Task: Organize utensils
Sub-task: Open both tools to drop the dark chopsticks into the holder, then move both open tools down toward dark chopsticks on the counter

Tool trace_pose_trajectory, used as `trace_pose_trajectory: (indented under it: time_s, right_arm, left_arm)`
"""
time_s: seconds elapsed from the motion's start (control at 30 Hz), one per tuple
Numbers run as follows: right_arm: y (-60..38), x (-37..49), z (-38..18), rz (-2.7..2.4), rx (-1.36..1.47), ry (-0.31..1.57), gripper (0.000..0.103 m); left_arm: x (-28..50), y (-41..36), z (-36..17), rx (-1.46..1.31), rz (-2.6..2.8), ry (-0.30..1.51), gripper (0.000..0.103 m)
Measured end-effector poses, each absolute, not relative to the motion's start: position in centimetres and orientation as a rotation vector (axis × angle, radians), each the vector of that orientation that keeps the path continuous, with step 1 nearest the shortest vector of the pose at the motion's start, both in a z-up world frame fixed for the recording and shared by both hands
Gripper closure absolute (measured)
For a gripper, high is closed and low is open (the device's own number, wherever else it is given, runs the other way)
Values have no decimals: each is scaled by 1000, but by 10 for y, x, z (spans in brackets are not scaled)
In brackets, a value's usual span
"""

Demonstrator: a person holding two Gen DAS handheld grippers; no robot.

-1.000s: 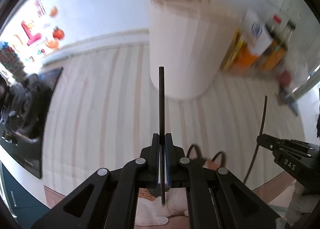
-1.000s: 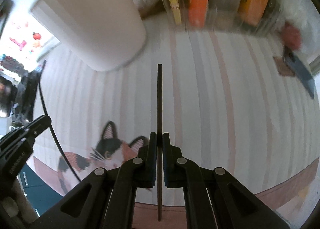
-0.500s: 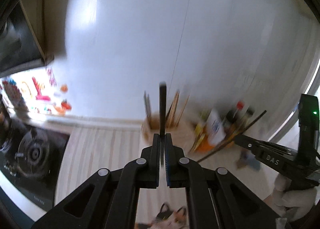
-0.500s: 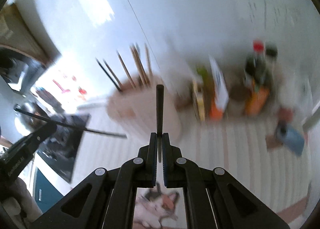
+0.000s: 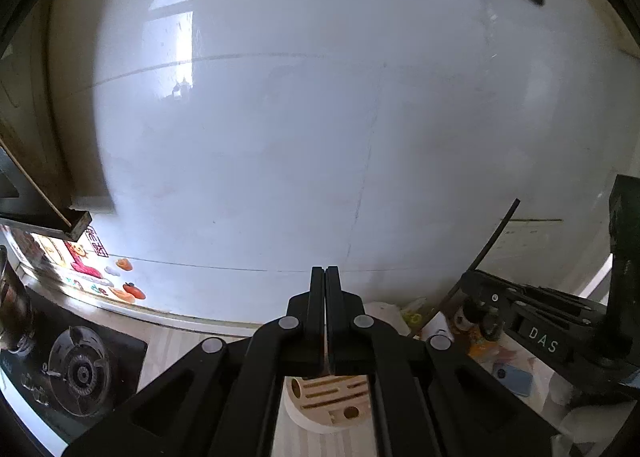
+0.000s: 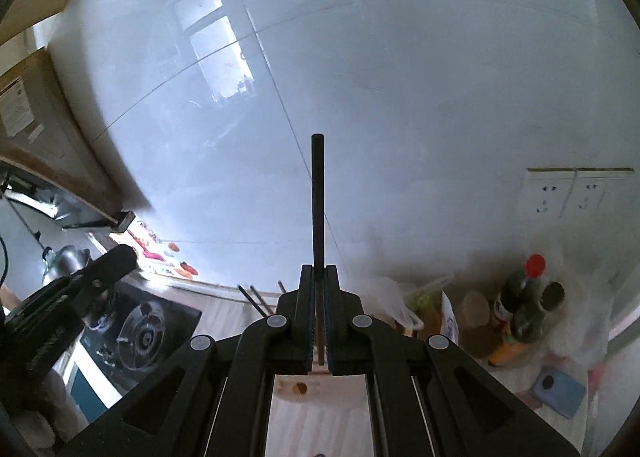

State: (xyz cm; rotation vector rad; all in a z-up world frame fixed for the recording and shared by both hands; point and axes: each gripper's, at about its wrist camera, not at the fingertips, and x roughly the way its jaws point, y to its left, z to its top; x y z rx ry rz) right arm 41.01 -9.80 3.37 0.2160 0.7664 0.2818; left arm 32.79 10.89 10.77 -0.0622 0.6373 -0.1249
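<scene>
Both claws have come way up since a second ago, so the views now look at the white tiled wall instead of the striped worktop. Right claw is pinching a black chopstick that sticks straight up past its tips, above the wooden utensil holder. Left claw is pressed together and looks empty now, though I can't be sure.

Utensil holder mostly hidden, perhaps slotted.
</scene>
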Motion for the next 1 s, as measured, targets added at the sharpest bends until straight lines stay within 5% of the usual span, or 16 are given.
trace_pose_trajectory:
  time_s: [0.27, 0.33, 0.4, 0.7, 0.9, 1.0]
  right_arm:
    - [-101, 414, 12, 322, 245, 813, 99]
    - [-110, 399, 8, 336, 265, 827, 99]
    - [-118, 380, 2, 345, 292, 847, 101]
    - [-137, 309, -54, 293, 329, 987, 103]
    - [-159, 287, -187, 190, 445, 1219, 102]
    - [-168, 282, -269, 110, 507, 1355, 101]
  left_arm:
    - [316, 164, 50, -136, -13, 743, 90]
    - [307, 178, 30, -139, 35, 764, 62]
    - [294, 195, 3, -138, 88, 787, 47]
    - [248, 224, -88, -160, 193, 975, 46]
    - [225, 241, -156, -76, 328, 1100, 44]
    - [223, 253, -184, -3, 386, 1159, 29]
